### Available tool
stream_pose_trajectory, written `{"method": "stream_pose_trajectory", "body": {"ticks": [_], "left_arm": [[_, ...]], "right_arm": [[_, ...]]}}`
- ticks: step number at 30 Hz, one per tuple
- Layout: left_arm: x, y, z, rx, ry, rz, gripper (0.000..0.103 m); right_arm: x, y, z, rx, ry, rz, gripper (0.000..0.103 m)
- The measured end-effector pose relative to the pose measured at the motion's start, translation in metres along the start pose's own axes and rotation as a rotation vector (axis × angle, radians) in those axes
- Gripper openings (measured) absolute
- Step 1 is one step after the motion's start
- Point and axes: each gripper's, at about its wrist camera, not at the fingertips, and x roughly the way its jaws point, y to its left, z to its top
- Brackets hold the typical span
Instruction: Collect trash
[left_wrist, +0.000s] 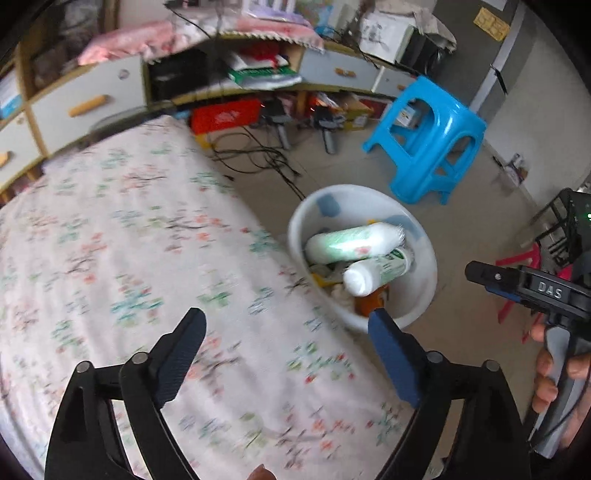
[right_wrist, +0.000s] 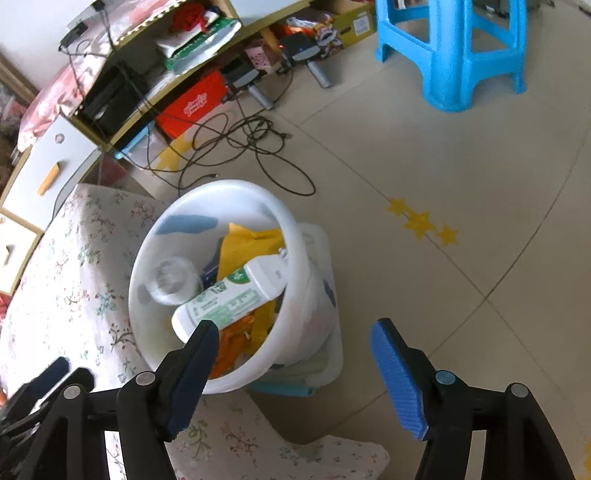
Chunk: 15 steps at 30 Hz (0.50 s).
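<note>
A white bin stands on the floor by the edge of the floral-cloth table. Inside lie a white-and-green bottle, a clear bottle, a yellow wrapper and orange scraps. My left gripper is open with nothing between its fingers, above the table edge just short of the bin. My right gripper is open and holds nothing; it hangs over the bin's near rim and the floor. A hand holds the right gripper's handle.
A blue plastic stool stands on the tiled floor beyond the bin. Black cables sprawl in front of a low cabinet with drawers. A red box and other clutter sit under the cabinet shelf.
</note>
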Motion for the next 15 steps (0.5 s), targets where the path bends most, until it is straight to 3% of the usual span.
{"method": "stream_pose_trajectory", "body": {"ticks": [7,15], "left_arm": [[-0.044,0.037,-0.038,-0.045,-0.026,0.106,0.099],[-0.081,0.081,-0.096,-0.149,0.023,0.127,0.103]], "right_arm": [[-0.004,0.032,-0.018,-0.076,-0.014,-0.012,0.079],[-0.009,0.07,-0.056,-0.198,-0.021,-0.012,0.084]]}}
